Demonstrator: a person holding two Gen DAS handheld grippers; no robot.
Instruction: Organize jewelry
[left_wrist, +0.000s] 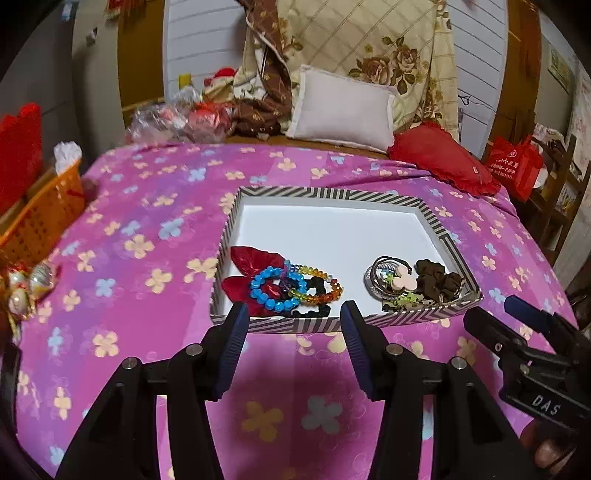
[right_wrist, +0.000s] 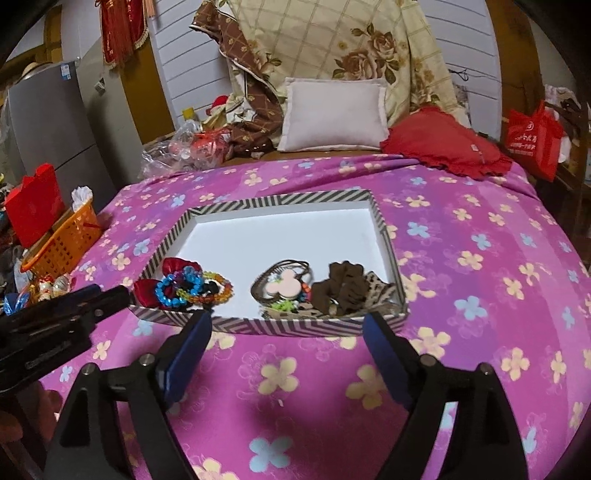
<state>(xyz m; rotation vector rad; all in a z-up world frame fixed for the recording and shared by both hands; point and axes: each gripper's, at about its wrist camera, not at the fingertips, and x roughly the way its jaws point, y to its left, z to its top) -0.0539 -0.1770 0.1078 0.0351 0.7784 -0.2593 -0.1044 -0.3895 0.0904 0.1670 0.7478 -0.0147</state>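
Both hand-held grippers — left (left_wrist: 291, 314), right (right_wrist: 288, 325) — released, empty, just short of tray (left_wrist: 332, 194) near edge on bed. Bead bracelets (left_wrist: 295, 288) near-left corner; scrunchie (left_wrist: 439, 278) near-right. Light, soft or slippery — pinch a strand.

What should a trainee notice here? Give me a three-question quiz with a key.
1. True or false: both grippers are open.
2. Which lies nearer the tray's left wall: the blue bead bracelet or the brown scrunchie?
3. Multiple choice, the tray's far half holds: A) rings B) nothing C) a pillow.

Key: 1 true, left gripper and right gripper both gape empty. 2 the blue bead bracelet. 3 B.
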